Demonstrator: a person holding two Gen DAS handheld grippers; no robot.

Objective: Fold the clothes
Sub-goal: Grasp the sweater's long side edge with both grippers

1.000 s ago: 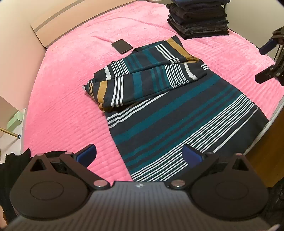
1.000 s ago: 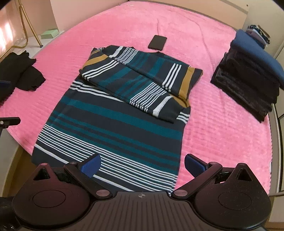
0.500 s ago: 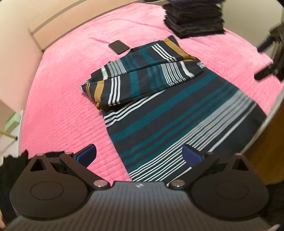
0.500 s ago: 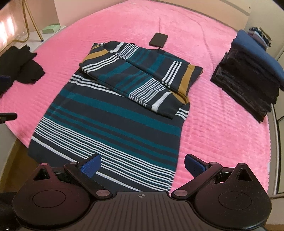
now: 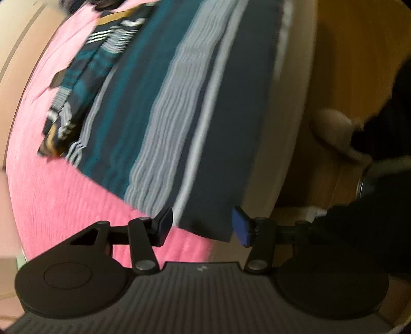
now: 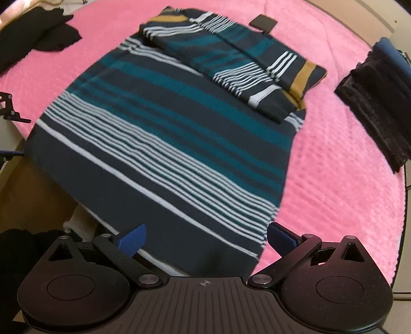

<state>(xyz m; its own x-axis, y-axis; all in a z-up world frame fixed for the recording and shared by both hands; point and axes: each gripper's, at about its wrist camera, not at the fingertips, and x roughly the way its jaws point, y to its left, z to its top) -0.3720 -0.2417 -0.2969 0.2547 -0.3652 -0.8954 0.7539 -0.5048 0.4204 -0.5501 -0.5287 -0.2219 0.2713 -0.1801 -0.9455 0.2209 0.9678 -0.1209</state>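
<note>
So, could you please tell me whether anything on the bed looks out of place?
Yes: a dark phone lies on the pink bedspread, touching the striped garment's folded top edge. It is no clothing.

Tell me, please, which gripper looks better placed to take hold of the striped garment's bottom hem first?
Left, probably. The left gripper has its jaws closing around the striped garment's hem corner at the bed edge, not yet pressing it. The right gripper is wide open above its corner.

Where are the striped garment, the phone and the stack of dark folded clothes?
striped garment [image 6: 164, 144]: right wrist view, flat middle of the body.
phone [image 6: 264, 22]: right wrist view, its dark face.
stack of dark folded clothes [image 6: 377, 102]: right wrist view, its side.
</note>
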